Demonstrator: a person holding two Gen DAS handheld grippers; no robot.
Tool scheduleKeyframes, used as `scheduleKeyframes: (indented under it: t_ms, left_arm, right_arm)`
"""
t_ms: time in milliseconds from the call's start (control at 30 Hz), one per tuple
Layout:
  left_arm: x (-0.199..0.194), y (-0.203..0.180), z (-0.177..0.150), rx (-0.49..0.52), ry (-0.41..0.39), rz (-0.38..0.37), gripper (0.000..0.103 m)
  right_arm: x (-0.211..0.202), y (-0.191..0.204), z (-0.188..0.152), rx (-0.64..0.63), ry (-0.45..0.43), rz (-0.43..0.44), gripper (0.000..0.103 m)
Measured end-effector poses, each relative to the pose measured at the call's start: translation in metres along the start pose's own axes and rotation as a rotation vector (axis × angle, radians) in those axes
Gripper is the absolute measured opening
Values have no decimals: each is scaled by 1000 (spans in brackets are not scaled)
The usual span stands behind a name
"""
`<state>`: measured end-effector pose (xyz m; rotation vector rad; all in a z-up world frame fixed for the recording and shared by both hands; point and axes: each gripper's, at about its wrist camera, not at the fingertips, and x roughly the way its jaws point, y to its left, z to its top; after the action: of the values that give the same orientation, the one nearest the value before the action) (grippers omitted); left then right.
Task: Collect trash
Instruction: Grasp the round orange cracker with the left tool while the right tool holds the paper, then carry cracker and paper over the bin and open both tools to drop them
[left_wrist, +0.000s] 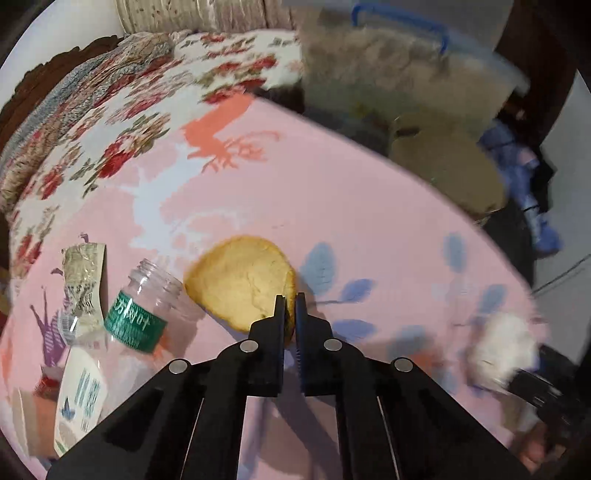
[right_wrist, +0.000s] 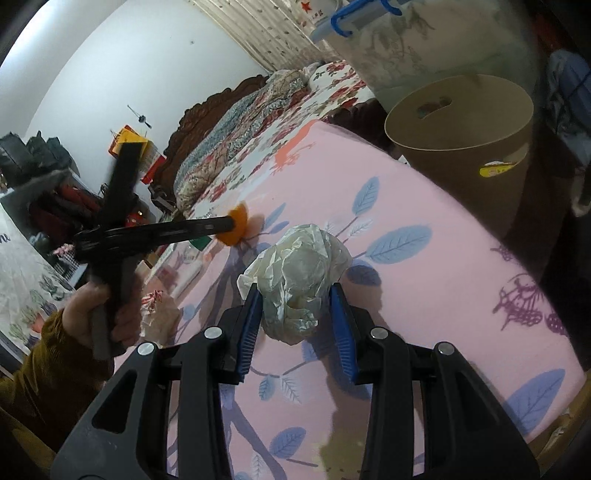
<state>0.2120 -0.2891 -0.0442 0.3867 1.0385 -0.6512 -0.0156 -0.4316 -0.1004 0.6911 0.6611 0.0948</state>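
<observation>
Both my tongs loaded with trash above the pink bed sheet

My left gripper (left_wrist: 290, 300) has its jaws pressed together on the edge of a curved yellow-orange piece of fruit peel (left_wrist: 240, 282), pinched at the rim so it lifts clear of the pink leaf-printed sheet (left_wrist: 369, 206); my right gripper (right_wrist: 295, 295) pinches a crumpled white plastic wrapper ball (right_wrist: 299, 273) across its middle, jaws part-spread around its bulk. I judge both are held aloft for the round brown cardboard bin (right_wrist: 461, 147) beside the bed, which carries a yellow sticker I cannot read. Left on the sheet: an uncapped clear plastic bottle (left_wrist: 147, 314) with a green label in Chinese characters too distorted to read, and a torn silvery wrapper (left_wrist: 83, 280) with illegible print
</observation>
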Motion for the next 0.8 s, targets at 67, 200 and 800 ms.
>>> scheduleKeyframes:
  t_ms: [67, 200, 800]
  left_arm:
    - [-20, -7, -12, -22, -24, -53, 4]
    - [-54, -27, -45, -42, -61, -165, 4]
    - [-68, -34, -145, -144, -29, -240, 5]
  right_arm:
    - [0, 0, 1, 7, -2, 17, 40]
    - [-1, 2, 0, 5, 2, 40, 40]
    - [23, 62, -47, -216, 121, -38, 41]
